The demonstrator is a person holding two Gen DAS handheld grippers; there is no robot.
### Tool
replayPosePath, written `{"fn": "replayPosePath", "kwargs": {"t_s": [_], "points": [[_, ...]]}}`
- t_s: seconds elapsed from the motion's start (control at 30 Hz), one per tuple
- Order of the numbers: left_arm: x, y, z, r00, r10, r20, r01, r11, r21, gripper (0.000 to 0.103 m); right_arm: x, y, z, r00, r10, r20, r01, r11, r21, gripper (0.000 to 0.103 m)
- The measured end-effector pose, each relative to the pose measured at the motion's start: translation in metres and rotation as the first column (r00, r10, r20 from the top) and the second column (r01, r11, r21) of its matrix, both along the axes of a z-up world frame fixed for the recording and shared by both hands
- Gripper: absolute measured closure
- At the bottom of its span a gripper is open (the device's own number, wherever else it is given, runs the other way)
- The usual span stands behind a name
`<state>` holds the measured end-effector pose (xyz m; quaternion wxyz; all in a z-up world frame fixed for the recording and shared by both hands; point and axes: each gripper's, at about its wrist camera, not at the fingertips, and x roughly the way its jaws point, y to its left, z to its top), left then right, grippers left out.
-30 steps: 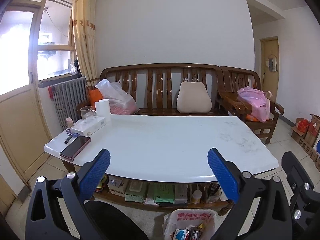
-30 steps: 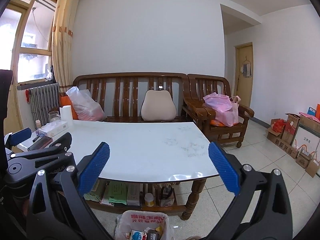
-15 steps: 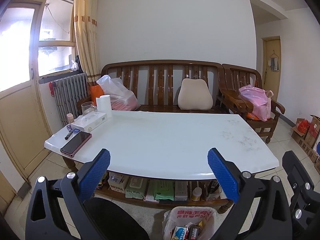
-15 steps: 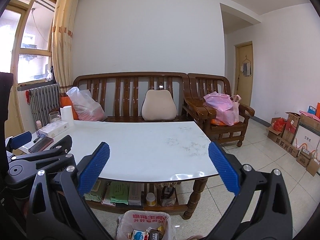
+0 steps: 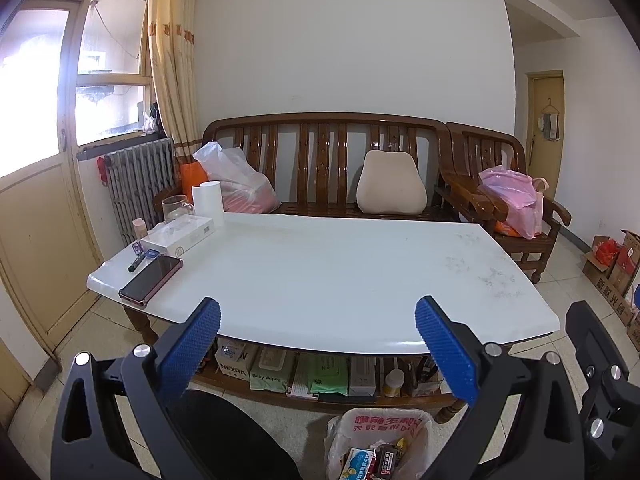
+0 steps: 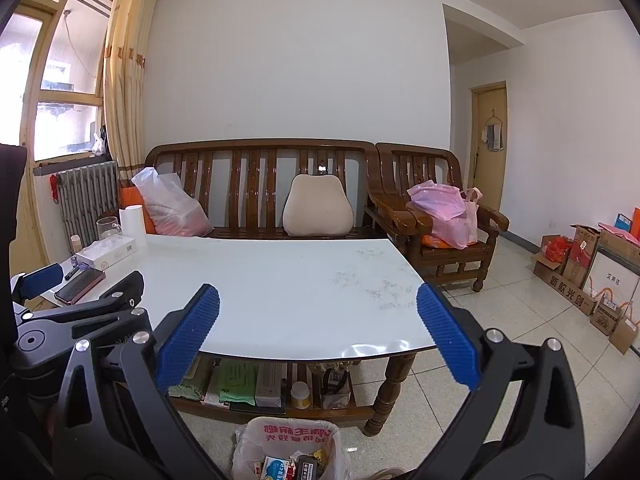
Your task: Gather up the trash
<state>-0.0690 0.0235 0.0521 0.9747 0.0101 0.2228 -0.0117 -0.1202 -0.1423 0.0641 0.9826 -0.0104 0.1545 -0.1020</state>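
Both grippers are held in the air in front of a white desk (image 5: 320, 272), each with its blue-padded jaws spread wide and nothing between them. The left gripper (image 5: 318, 344) is seen over the desk's near edge; the right gripper (image 6: 318, 340) is seen likewise, with the left one visible beside it at the left of its view.

On the floor just before the desk, below both grippers, a trash bin lined with a white printed bag (image 5: 380, 428) is seen, and small packets and wrappers (image 6: 288, 466) are held inside it; what each of them is cannot be told, as the bin is cut by the frame edge.

The desk top is bare over most of its surface. At its left end a dark phone (image 5: 151, 280), a pen (image 5: 136, 264), a white box (image 5: 178, 234), a glass mug (image 5: 175, 208) and a paper roll (image 5: 207, 202) are gathered. Packs of wipes and boxes are kept on the shelf (image 5: 312, 376) under the desk. Behind it a wooden bench (image 5: 320, 160) is set against the wall.

Compared with a second ago, little is changed: the jaws are kept at the same spread, and the desk is seen slightly farther off and lower in both views, so that a little more of the bin is shown.
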Motion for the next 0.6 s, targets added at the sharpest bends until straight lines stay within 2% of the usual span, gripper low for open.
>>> {"fn": "replayPosePath", "kwargs": {"t_s": [0.6], "points": [[0.0028, 0.0023, -0.0022, 1.000, -0.001, -0.010, 0.001, 1.000, 0.001, 0.007, 0.0018, 0.0009, -0.0003, 1.000, -0.006, 0.000, 0.006, 1.000, -0.003, 0.006]]}}
